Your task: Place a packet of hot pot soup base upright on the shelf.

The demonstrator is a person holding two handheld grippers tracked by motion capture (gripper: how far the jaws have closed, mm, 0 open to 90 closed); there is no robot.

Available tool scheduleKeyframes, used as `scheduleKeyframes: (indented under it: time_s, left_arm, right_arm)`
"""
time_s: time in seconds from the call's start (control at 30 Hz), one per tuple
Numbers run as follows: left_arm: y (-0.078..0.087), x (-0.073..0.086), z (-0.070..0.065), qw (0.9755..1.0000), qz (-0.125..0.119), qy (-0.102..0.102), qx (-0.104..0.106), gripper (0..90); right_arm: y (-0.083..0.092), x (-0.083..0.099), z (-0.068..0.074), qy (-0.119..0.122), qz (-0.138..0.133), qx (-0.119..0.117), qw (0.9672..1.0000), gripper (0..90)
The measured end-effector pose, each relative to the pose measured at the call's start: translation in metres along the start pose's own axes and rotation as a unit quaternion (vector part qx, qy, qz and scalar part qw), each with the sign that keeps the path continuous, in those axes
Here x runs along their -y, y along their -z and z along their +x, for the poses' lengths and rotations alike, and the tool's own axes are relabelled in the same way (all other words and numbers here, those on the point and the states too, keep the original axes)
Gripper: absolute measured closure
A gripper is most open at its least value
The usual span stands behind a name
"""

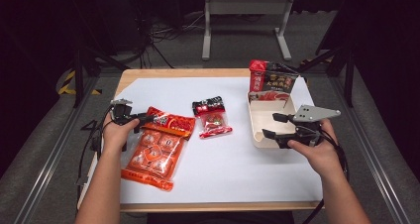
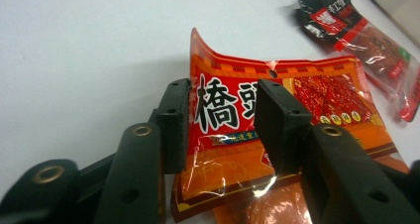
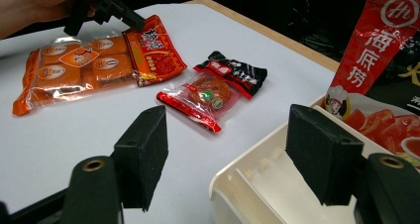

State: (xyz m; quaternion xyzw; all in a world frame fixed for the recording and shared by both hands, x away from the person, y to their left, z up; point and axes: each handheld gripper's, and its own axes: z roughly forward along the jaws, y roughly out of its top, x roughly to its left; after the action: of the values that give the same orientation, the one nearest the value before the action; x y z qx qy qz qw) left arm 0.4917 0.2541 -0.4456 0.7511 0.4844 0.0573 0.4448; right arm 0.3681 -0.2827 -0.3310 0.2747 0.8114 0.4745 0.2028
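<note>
While the right gripper point(image 1: 271, 126) rests with fingers apart at the tray point(image 1: 258, 130) for steadying, the left gripper point(image 1: 149, 117) brackets the orange packet point(image 1: 157, 149) with fingers apart.

Bench point(image 1: 218, 179) sheet lit bright and even from overhead; room around it near black from 9 through 12 to 3 o'clock. High view soft, low resolution. Left gripper view: orange packet point(image 2: 277, 115) sharp with glare streaks on its film at 6 o'clock, soft shadow at its 9 o'clock, near claw blurred. Right gripper view: slight edge bend, white tray point(image 3: 257, 184) slightly overexposed.
</note>
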Motion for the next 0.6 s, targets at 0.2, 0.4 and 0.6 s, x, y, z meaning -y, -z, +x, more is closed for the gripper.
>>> scheduleKeyframes:
  time_s: [0.2, 0.4, 0.6]
  left_arm:
    - [-0.004, 0.000, 0.001, 1.0000, -0.002, 0.001, 0.005, 61.0]
    - [-0.015, -0.003, 0.002, 0.9997, 0.006, -0.012, -0.019, 48.9]
    - [-0.022, -0.003, 0.004, 0.9999, -0.003, -0.008, -0.015, 39.4]
  right_arm:
    - [-0.001, 0.000, 0.001, 0.006, 0.004, -0.001, 1.0000, 33.1]
    - [-0.003, 0.001, 0.002, 0.008, 0.008, -0.002, 0.9999, 33.0]
    - [-0.003, 0.001, 0.002, 0.012, 0.011, -0.002, 0.9999, 32.9]
